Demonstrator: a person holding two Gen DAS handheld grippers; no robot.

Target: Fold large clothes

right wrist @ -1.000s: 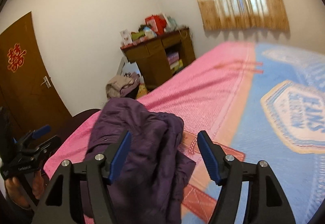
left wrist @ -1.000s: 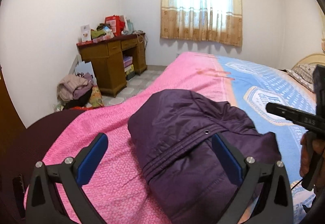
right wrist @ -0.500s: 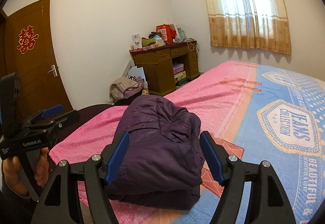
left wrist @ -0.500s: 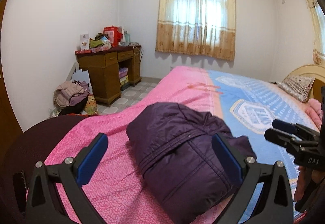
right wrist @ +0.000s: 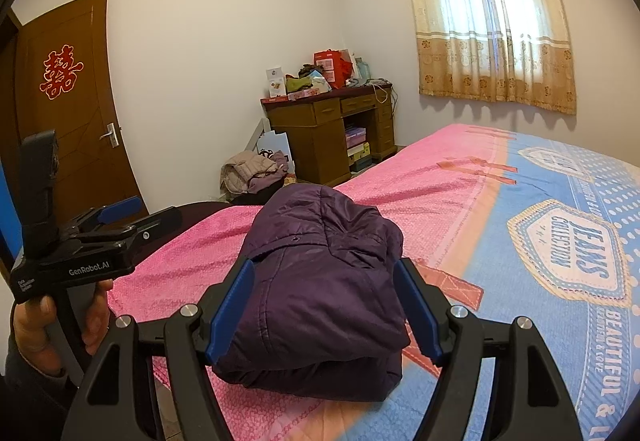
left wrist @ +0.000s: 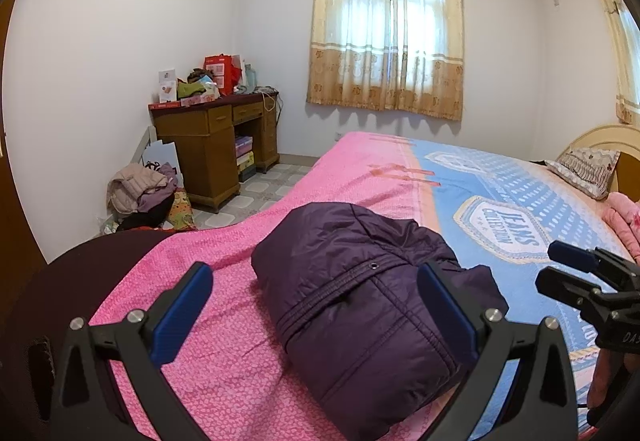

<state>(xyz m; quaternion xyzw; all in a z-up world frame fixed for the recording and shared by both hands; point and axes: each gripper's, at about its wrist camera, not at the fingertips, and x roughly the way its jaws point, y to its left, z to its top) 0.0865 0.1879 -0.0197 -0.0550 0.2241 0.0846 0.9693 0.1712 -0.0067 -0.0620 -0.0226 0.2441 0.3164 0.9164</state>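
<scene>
Purple jacket folded on bed, both tools apart, door in rt view only

The folded padded jacket is coloured dark purple. The bed cover is divided into a pink dotted part and a light blue part with cream badges. The wooden desk is brown. Blue pads are seen on black gripper fingers. Beige flowered curtains are hung.
</scene>
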